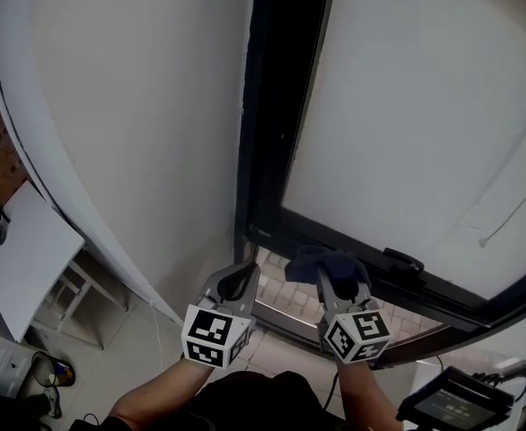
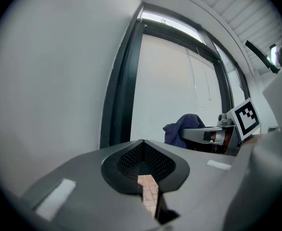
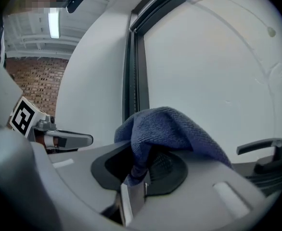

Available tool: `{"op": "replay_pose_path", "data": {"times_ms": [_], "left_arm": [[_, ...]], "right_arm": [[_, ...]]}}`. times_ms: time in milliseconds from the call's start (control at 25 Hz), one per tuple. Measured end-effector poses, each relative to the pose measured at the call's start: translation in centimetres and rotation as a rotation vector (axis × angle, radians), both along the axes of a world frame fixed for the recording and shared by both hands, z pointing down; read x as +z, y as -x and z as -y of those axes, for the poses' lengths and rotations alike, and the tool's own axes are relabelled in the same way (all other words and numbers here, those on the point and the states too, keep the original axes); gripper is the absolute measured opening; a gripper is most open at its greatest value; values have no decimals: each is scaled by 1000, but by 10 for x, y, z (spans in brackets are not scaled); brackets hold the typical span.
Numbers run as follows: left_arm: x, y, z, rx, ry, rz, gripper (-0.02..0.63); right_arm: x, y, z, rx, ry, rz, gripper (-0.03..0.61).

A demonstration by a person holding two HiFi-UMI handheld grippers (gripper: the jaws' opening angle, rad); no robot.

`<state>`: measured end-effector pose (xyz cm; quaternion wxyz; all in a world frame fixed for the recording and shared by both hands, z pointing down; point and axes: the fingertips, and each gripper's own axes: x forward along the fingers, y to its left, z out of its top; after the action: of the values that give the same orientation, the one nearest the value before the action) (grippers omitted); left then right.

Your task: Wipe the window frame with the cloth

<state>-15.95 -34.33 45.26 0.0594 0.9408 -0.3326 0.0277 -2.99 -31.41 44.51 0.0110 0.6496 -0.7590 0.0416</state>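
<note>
At lower centre, a bunched dark-blue terry cloth [image 1: 324,263], its long axis indiscernible, was clamped in the grey right gripper [image 1: 333,278] and pointed toward the black window frame [image 1: 272,115]. The grey left gripper [image 1: 236,278] was closed on nothing.

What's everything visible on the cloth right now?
The cloth is dark blue with a nubby, towel-like weave. It is bunched, one fold pinched in the right gripper, the rest flopped over the jaws. It sits at the bottom rail of the black window frame; contact with it can't be told.

Right gripper [image 1: 333,277] holds cloth [image 1: 319,261] near window frame [image 1: 267,106].
</note>
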Motion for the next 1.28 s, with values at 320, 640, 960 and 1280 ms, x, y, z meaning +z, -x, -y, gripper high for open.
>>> {"op": "replay_pose_path", "data": {"times_ms": [320, 640, 960, 1280], "left_arm": [[7, 24, 24, -88, 16, 7, -6], [15, 33, 48, -150, 46, 23, -6], [31, 28, 63, -167, 78, 53, -6], [45, 25, 70, -181, 118, 51, -6]], "right_arm": [[11, 40, 40, -117, 36, -18, 64], [44, 72, 88, -223, 112, -38, 64], [74, 79, 125, -253, 170, -49, 66], [79, 87, 140, -270, 180, -43, 65]]}}
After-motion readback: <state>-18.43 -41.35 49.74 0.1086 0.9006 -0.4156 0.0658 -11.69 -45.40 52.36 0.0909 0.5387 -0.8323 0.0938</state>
